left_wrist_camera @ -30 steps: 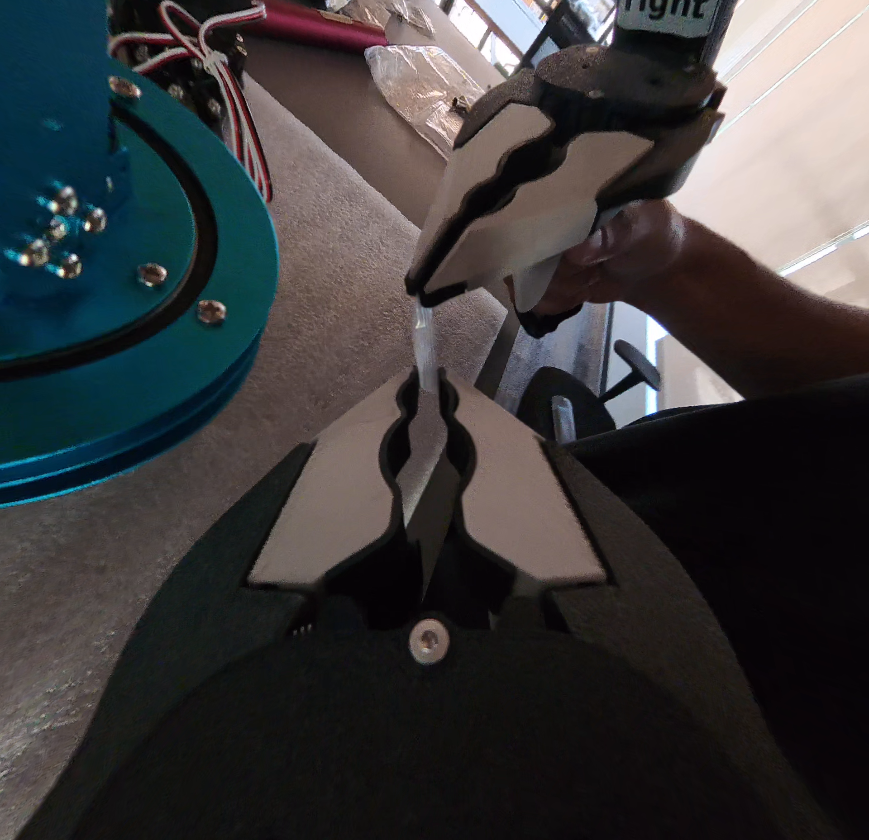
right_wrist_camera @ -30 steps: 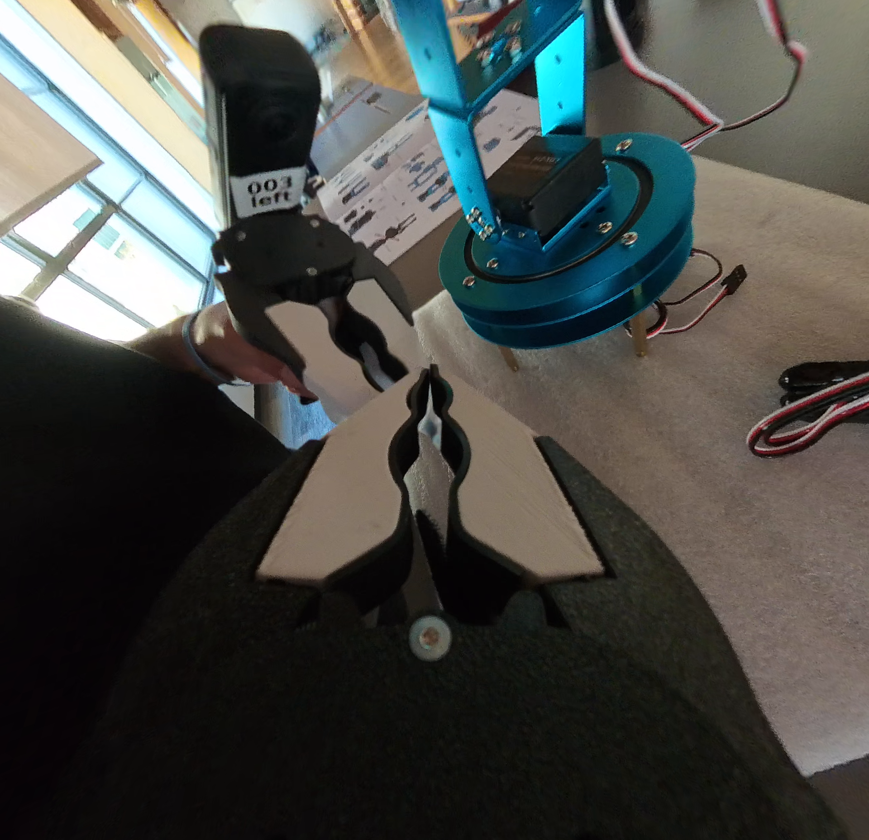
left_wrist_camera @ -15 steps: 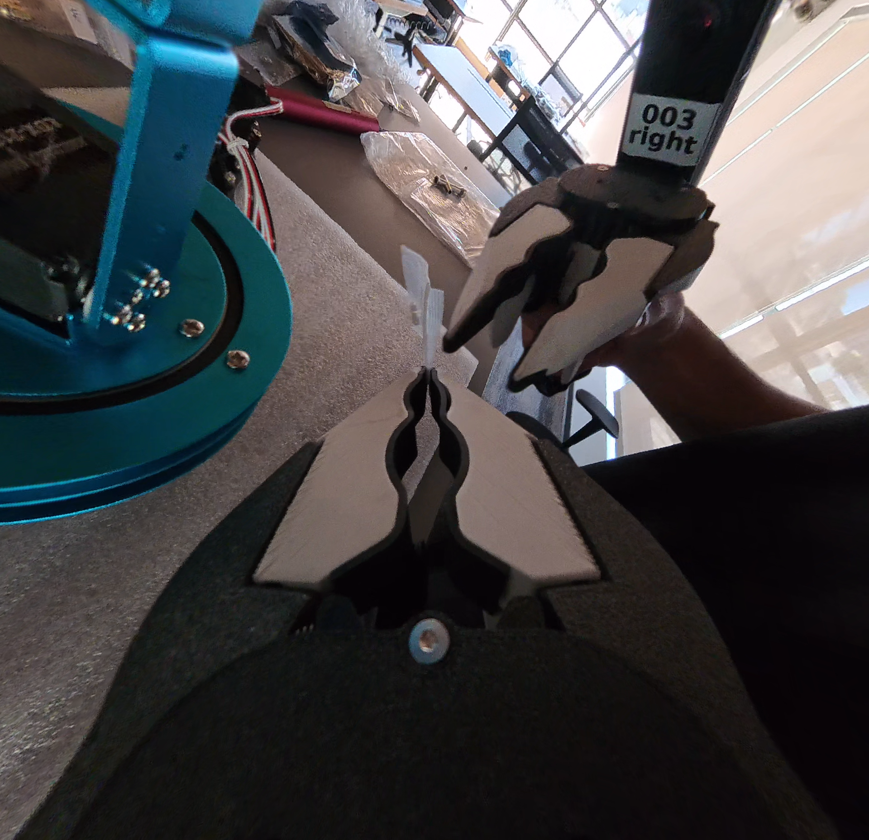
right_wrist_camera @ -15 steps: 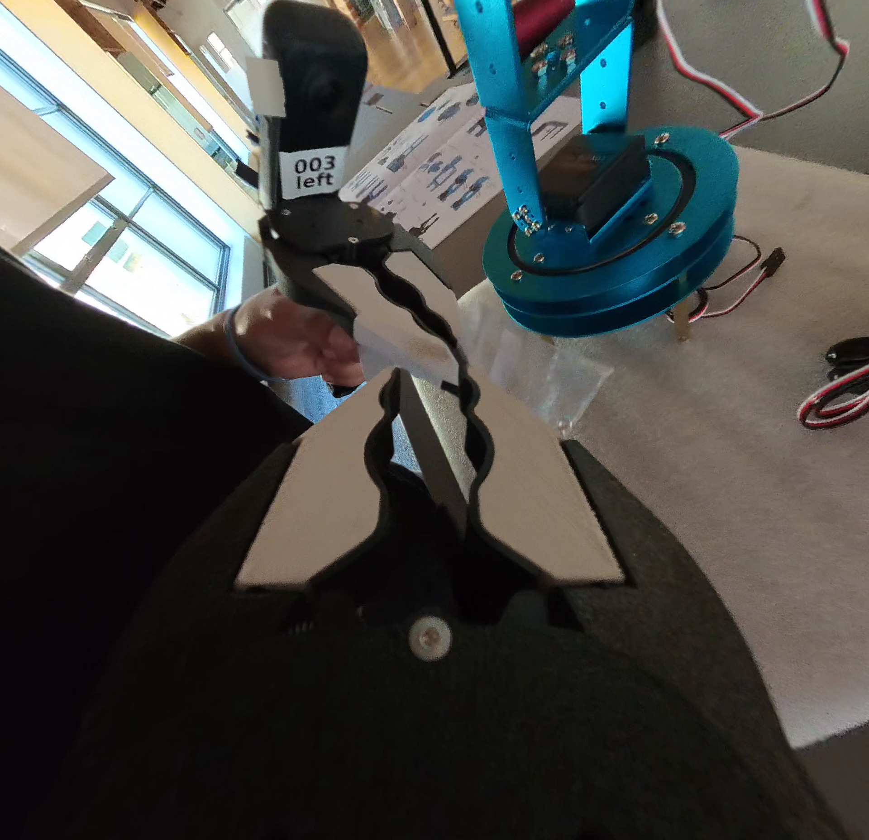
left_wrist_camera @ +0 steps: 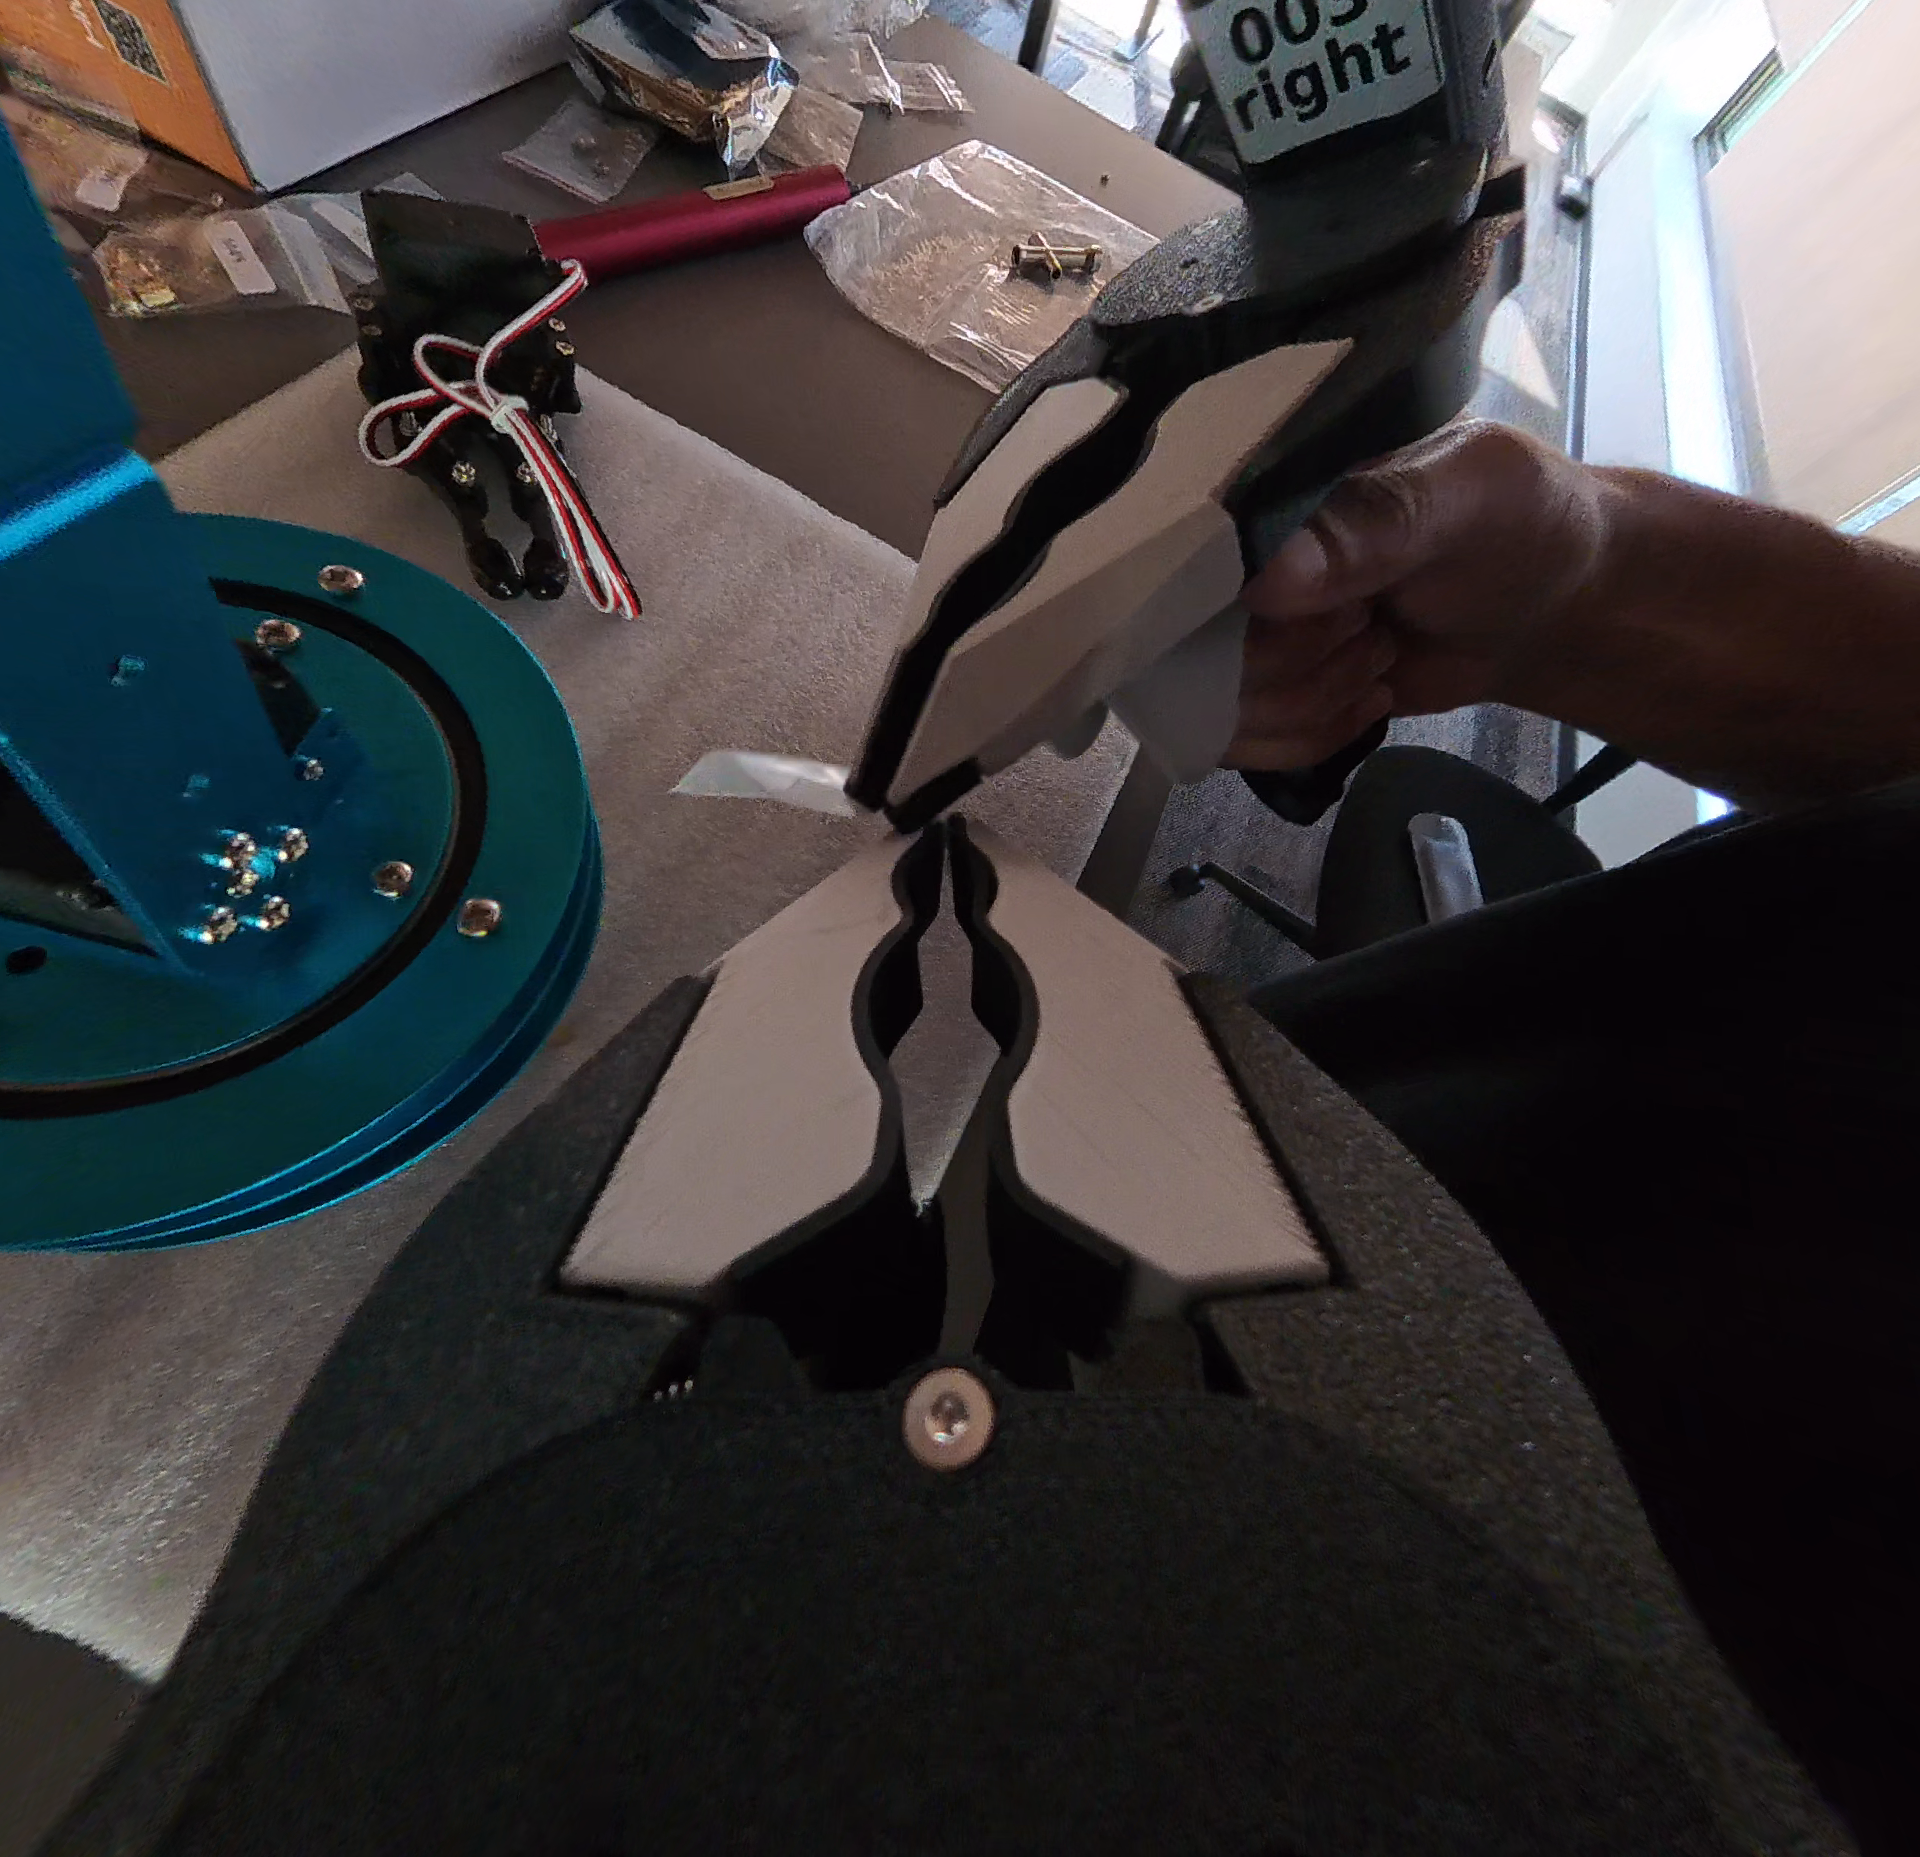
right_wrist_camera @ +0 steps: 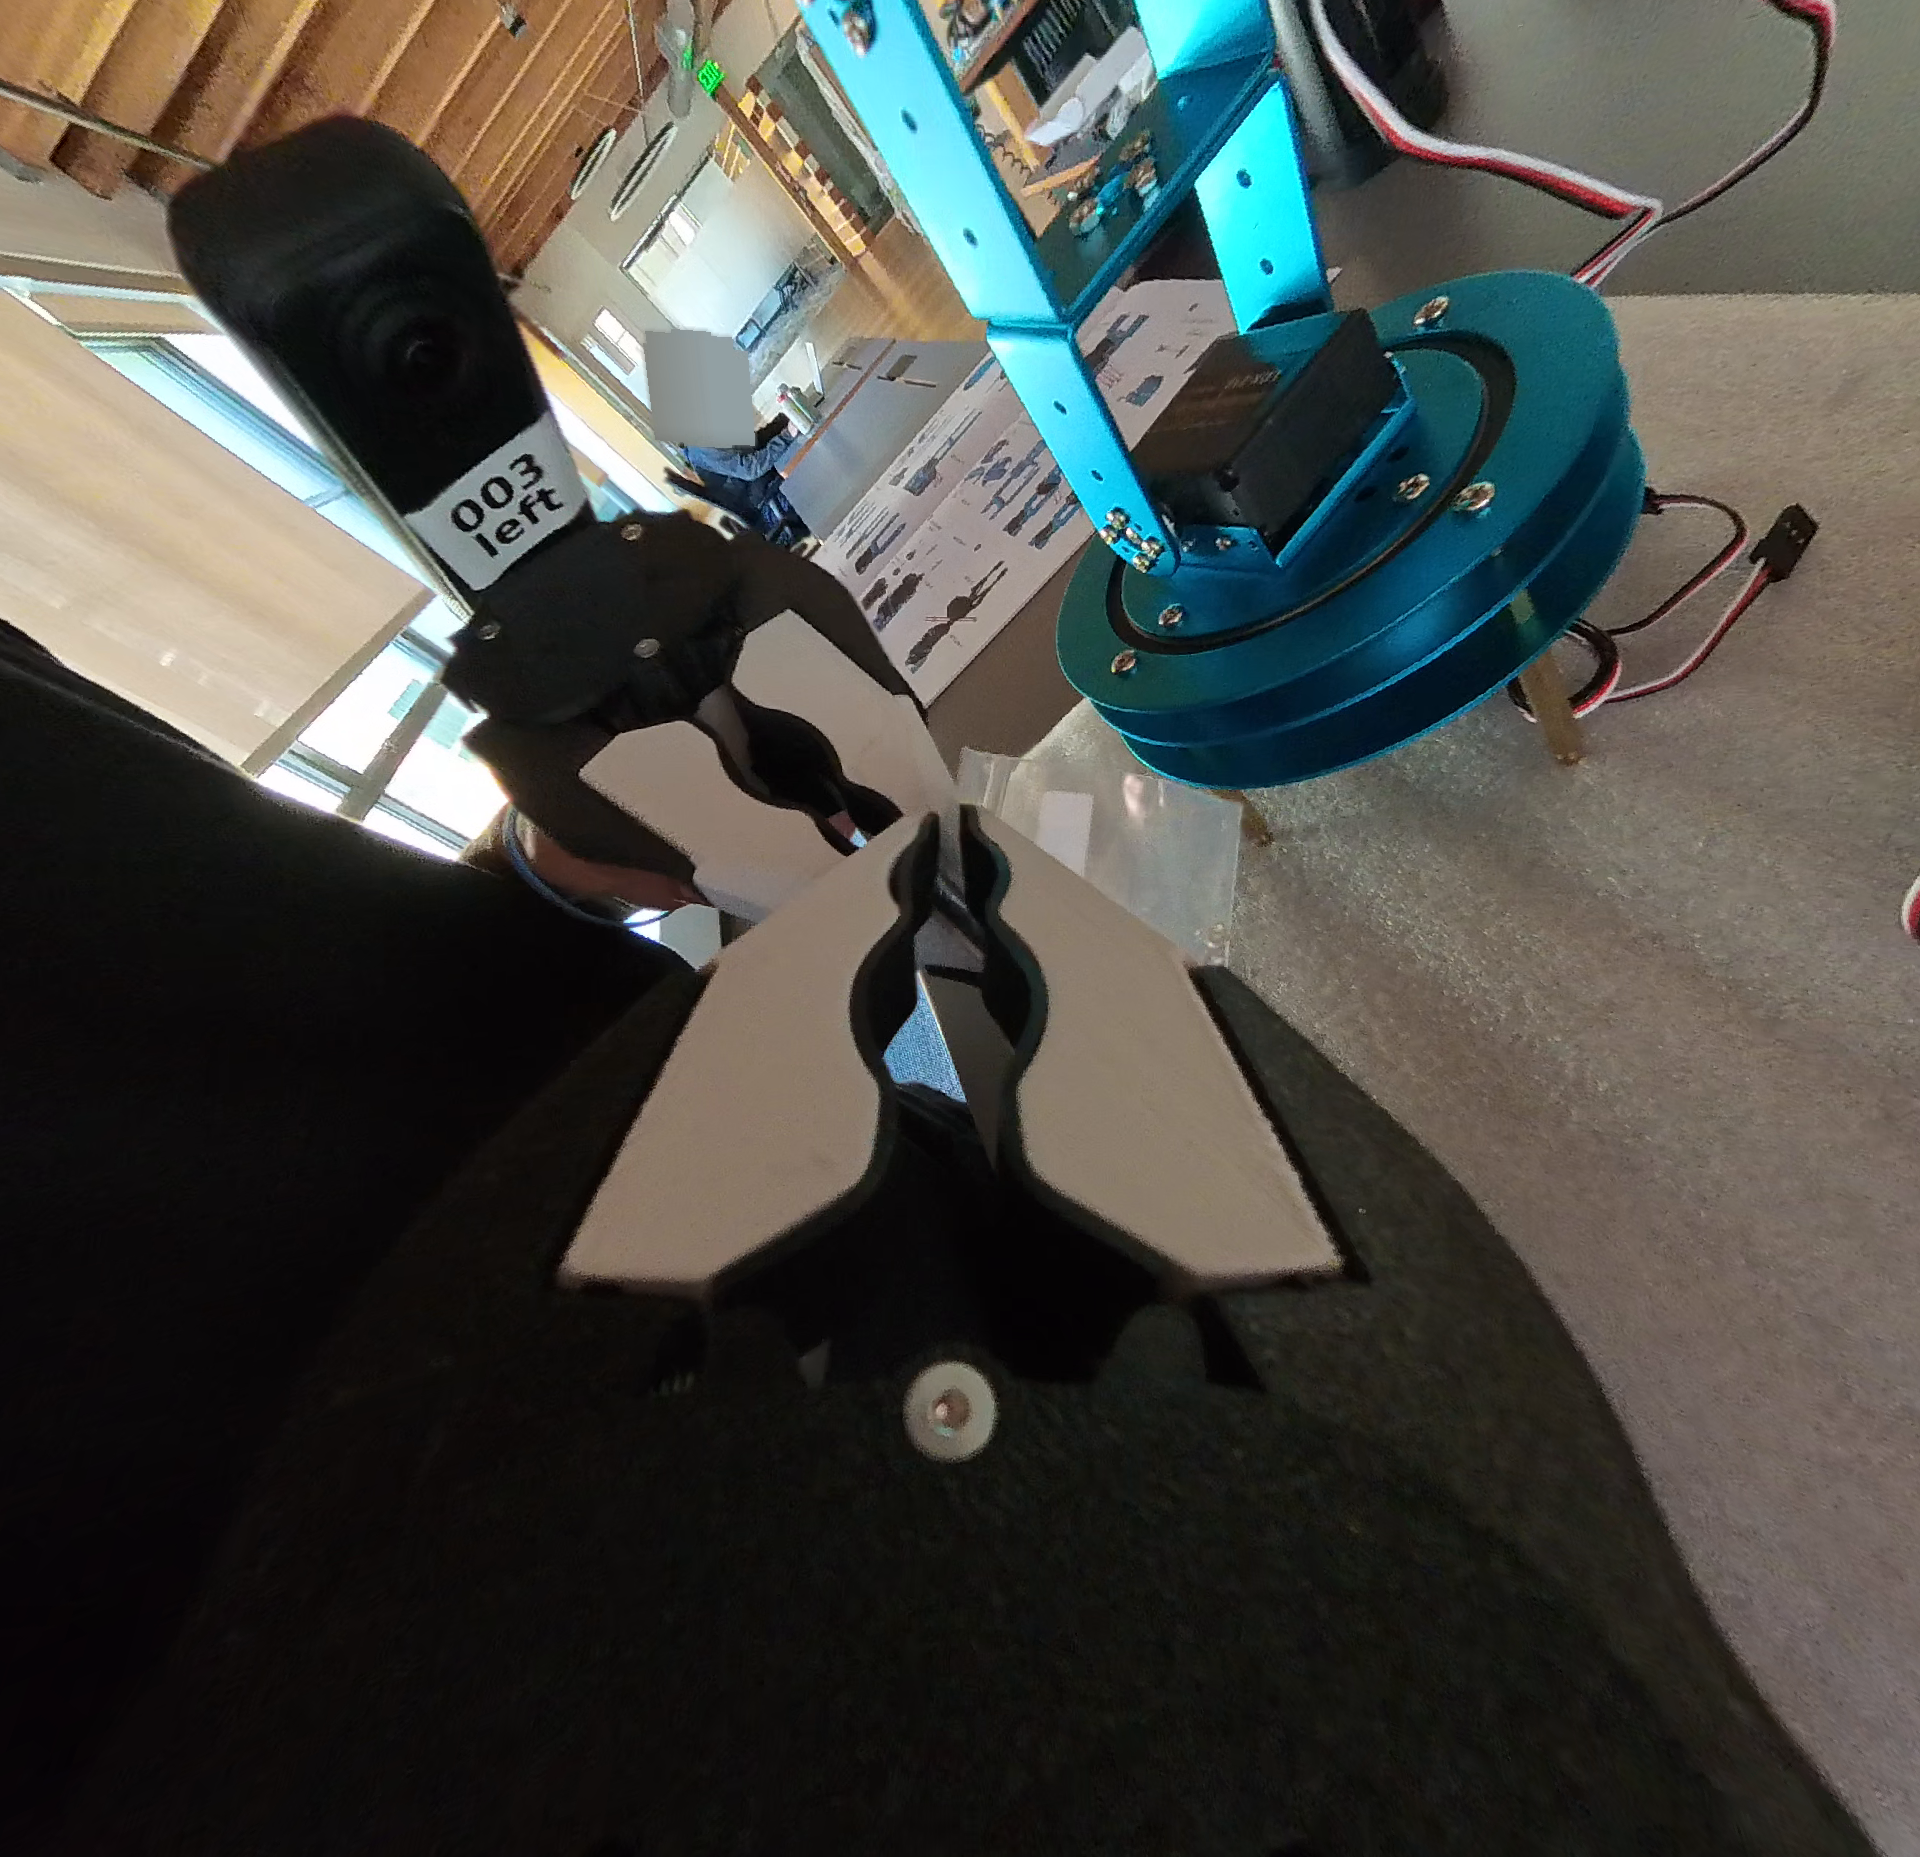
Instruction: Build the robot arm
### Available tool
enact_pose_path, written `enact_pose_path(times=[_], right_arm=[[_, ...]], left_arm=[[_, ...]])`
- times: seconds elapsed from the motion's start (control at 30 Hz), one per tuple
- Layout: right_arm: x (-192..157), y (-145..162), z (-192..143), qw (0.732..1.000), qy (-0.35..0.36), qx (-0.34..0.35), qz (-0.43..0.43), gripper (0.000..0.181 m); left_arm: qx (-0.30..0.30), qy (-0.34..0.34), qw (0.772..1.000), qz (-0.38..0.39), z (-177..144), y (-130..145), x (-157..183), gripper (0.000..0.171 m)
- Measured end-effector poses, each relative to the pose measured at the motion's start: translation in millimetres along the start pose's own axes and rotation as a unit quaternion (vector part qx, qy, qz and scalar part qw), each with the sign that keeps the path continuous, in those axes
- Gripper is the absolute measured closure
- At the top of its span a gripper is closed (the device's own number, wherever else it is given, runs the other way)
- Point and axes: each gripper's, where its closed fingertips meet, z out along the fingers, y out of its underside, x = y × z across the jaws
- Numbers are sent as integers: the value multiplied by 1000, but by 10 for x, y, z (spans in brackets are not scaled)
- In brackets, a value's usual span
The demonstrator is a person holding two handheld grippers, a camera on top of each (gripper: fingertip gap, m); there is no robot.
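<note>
both tools pinch one small clear plastic bag [left_wrist_camera: 764,773] tip to tip: left tool [left_wrist_camera: 948,833] at 6 o'clock, right tool [left_wrist_camera: 902,808] just above. the bag hangs over the grey mat [left_wrist_camera: 727,602], with the blue turntable [left_wrist_camera: 436,976] at 9 o'clock. it looks light, limp and slippery, so grip its edges.

My left wrist camera sits just behind its own tool [left_wrist_camera: 948,831], looking forward along the fingers, tilted down over the foam-covered tabletop [left_wrist_camera: 727,602]; the right tool [left_wrist_camera: 914,799] fills the upper right, very close, tip to tip with mine; my right wrist camera sits likewise behind its tool [right_wrist_camera: 948,820], facing the opposite way, toward the left tool [right_wrist_camera: 883,820] and a window wall; both views share the blue turntable base [left_wrist_camera: 312,1028] [right_wrist_camera: 1455,602], the clear plastic bag [left_wrist_camera: 758,773] [right_wrist_camera: 1122,820] and the foam mat.
</note>
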Motion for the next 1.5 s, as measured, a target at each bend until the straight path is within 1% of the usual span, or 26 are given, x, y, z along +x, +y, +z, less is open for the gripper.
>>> enact_pose_path(times=[0.07, 0.2, 0.43, 0.5, 0.57, 0.73, 0.8, 0.83, 0.97, 1.03, 1.13, 1.2, 1.33, 1.5], right_arm=[[0, -23, -18, 1000, -6, 10, 6, 181], [-17, -55, -72, 999, -29, 30, 27, 181], [-10, 1, -50, 999, -27, 17, 29, 181], [-29, 28, -29, 999, -37, 7, 36, 176], [-89, 35, -20, 996, -66, 8, 54, 170], [-194, -5, -44, 987, -127, 26, 93, 166], [-179, -63, -82, 986, -130, 41, 96, 167], [-146, -79, -105, 987, -122, 45, 94, 164], [-51, -15, -148, 992, -96, 21, 85, 154], [-110, 39, -116, 990, -113, 3, 87, 148], [-224, 65, -57, 984, -150, -3, 99, 146], [-232, 66, -52, 983, -157, -1, 98, 148], [-268, 51, -71, 979, -174, 5, 104, 151], [-297, 34, -83, 979, -179, 9, 95, 159]], left_arm=[[2, 1, 1000, 1, -3, -11, 4, 171], [19, 19, 999, -25, -44, -51, 6, 171], [11, 21, 999, -20, -70, -13, 7, 171], [11, 21, 1000, -14, -68, -11, 20, 171], [15, 21, 1000, -1, -73, -26, 42, 171], [31, 20, 998, 50, -116, -90, 127, 170], [41, 14, 997, 64, -137, -118, 132, 171], [41, 10, 997, 64, -144, -116, 113, 171], [46, 16, 998, 41, -178, -103, 39, 171], [50, 31, 998, 35, -180, -108, 52, 171], [52, 62, 997, 18, -166, -109, 96, 171], [56, 85, 995, -3, -180, -121, 116, 171], [84, 126, 987, -52, -227, -188, 152, 170], [118, 183, 970, -112, -294, -260, 190, 169]])
